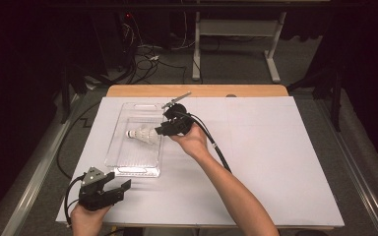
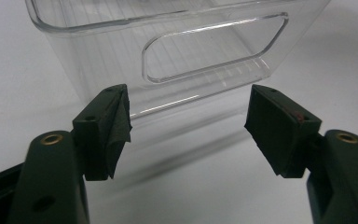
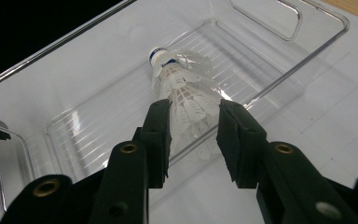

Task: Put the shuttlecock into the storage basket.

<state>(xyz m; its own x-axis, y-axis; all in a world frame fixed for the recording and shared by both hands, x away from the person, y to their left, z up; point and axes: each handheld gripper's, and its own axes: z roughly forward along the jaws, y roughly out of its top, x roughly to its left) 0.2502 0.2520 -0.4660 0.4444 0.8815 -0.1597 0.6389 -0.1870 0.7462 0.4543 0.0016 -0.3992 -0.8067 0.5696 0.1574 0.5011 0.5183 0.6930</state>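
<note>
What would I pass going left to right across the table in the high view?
Left gripper → clear plastic bin → shuttlecock inside the bin → right gripper, jaws around the shuttlecock's skirt → right hand → bare white table cover.

Lighting: we found the high view lit from above, the white table cover (image 1: 256, 162) bright and evenly exposed, the room beyond it falling to near black across the top and sides.

Shadows: soft and short; we noted a faint one under the clear tray (image 1: 137, 169).

Glare: white streaks ran along the tray's front wall (image 2: 168, 105) in the left gripper view, and patches on its ribbed floor (image 3: 74, 126) in the right gripper view.

Focus: we recorded the near black jaws as soft in both gripper views. The high view was grainy, with fine detail lost.

Exposure: the upper left corner of the right gripper view was black.
</note>
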